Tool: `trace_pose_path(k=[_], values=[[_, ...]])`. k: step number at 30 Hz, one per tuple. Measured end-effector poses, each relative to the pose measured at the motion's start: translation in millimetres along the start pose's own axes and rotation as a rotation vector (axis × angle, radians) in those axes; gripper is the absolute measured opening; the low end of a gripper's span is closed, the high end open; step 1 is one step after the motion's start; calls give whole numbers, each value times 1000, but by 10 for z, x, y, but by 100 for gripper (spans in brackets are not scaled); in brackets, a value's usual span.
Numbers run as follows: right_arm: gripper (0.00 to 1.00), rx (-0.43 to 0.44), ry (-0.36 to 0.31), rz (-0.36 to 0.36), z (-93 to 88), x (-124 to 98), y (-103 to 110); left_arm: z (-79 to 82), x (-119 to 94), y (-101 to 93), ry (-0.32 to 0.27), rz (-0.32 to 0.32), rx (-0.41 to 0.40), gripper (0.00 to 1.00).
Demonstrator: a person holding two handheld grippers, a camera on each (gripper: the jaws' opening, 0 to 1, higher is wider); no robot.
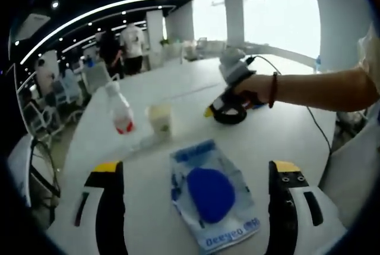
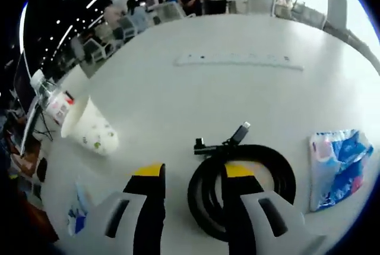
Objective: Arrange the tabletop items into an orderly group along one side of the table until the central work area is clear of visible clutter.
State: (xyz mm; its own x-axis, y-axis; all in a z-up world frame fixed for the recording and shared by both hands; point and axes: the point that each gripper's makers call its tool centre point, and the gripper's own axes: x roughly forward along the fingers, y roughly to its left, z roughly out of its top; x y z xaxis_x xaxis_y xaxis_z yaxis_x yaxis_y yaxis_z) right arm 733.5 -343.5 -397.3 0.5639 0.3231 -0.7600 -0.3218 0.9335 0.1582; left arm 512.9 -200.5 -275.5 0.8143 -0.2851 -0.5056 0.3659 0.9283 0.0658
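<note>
Between the left claw (image 1: 198, 175)'s two yellow-tipped jaws, which stand wide apart with nothing held, lies one flat clear packet (image 1: 214, 200) with a blue round pad inside, resting on the white table (image 1: 178, 97). Just beyond it, two more things stand close together: one clear plastic bottle (image 1: 120, 112) with a red label and one pale cup (image 1: 160, 119), side by side and upright. Over to the right of the left gripper view, a person's hand (image 1: 249, 88) with a dark wristband grips the right claw's handle, and a black coil hangs at its tip there.

Down in the right gripper view, the right claw (image 2: 194, 175) has its jaws set fairly narrow, one inside and one outside the black coiled cable (image 2: 270, 169), straddling its near loop; whether they press on it I cannot tell. The cable's plug end pokes out toward the table's middle. One white paper cup (image 2: 90, 129) with small dots lies tipped on its side to the left. One blue-and-white crumpled packet (image 2: 336, 166) sits to the right, apart from the cable. One long white power strip (image 2: 238, 60) stretches across the far table.
</note>
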Motion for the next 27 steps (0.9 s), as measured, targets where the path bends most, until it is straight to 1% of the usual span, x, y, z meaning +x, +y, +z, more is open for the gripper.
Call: trace_pose_path(k=[1,3,4,5,9,10,12,13,15,20,21,23,27], values=[[28,12,-2,-34,-4,5,-53,1,-5,3,0,0,1,99],[20,3,-1,-74,-13,4,-120,-7,-17,12,5,2,4,98],[17,2,1,-80,-19,2,-135,-9,-22,17,6,3,5,98],[17,4,-1,-69,-15,0,-115,-10,-26,24,8,6,3,98],[16,21,-1,-73,-17,-16,-119,-1,-33,34,3,7,-2,98],[15,34,-5,-72,-28,-37,-121,-14,-33,39,11,11,-5,98],[12,78,-2,-40,-60,-58,-78,-29,-38,47,16,18,-5,99],[10,106,11,-45,-87,-79,-92,-36,-39,48,19,19,-6,99],[9,108,7,-25,-102,-79,-76,-46,-42,58,23,23,-15,99],[7,117,-2,-4,-146,-120,-54,-38,-45,65,20,27,-11,98],[7,125,-15,8,-136,-150,-34,-39,-43,63,21,27,-9,98],[7,107,-39,13,-104,-208,-14,-39,-38,58,22,25,-3,98],[6,99,-78,39,-18,-321,34,-43,-32,51,25,24,3,98]])
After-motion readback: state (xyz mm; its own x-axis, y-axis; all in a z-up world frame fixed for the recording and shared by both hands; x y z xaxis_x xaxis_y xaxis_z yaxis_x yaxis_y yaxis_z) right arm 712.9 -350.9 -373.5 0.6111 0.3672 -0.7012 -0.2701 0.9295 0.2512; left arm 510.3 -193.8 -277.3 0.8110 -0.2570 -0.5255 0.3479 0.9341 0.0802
